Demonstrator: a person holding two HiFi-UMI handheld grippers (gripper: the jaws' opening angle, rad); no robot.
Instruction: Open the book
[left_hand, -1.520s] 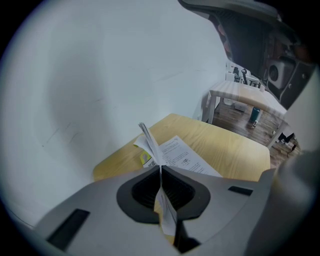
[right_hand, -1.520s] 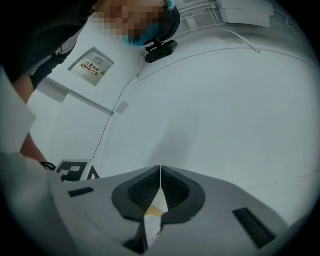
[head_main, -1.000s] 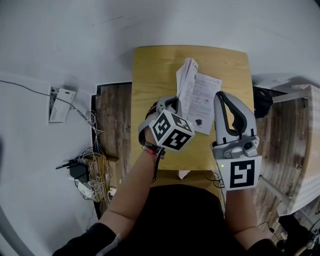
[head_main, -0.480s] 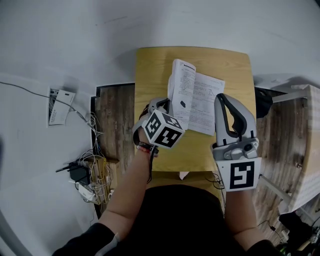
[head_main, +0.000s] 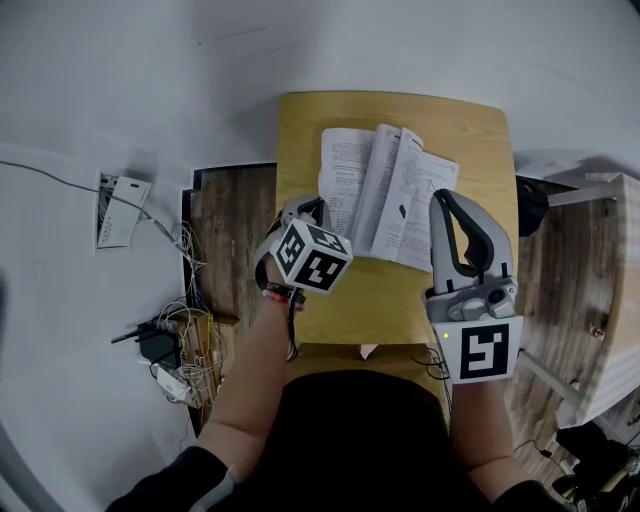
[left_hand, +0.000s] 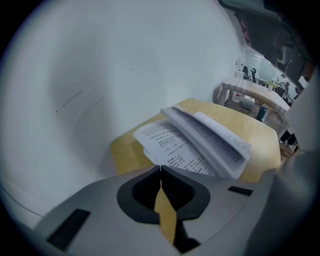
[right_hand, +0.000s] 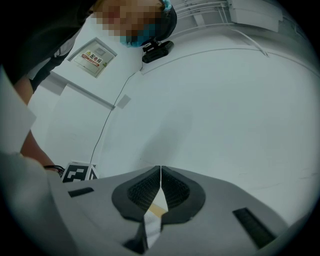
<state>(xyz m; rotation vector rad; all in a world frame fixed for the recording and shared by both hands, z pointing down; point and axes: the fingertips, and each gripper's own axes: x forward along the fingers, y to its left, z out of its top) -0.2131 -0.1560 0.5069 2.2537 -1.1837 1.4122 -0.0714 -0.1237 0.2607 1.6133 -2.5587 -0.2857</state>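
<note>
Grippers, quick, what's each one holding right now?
Left gripper: closed on a page corner of the book.
Right gripper: closed, empty.

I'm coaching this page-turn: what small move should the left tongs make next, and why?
Probably lower the left tongs slightly to the table, then let go: shut on the corner of the left page, they hold it nearly flat, and the book already lies open, with only a middle sheaf standing up.
</note>
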